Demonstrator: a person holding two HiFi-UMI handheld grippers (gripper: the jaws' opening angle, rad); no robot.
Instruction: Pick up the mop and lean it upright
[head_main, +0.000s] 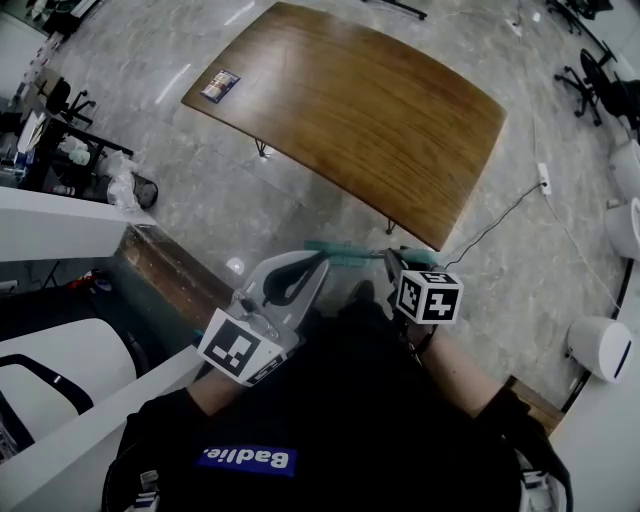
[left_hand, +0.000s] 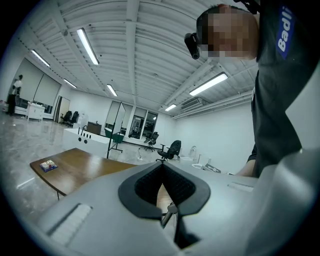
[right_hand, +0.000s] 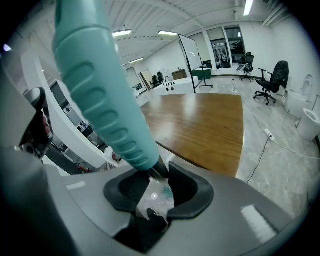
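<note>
Over the floor (head_main: 230, 210), just short of the wooden table (head_main: 350, 110) corner, the mop handle (right_hand: 100, 85) is pinched by the right tool (right_hand: 159, 176) just past its teal grip, probably so it can be tipped upright. The left tool (left_hand: 161, 172) is held pressed together, empty, just beside it.

Left gripper (left_hand: 162, 167) jaws together, tips touching; wooden table (left_hand: 75, 167) beyond, at left.
</note>
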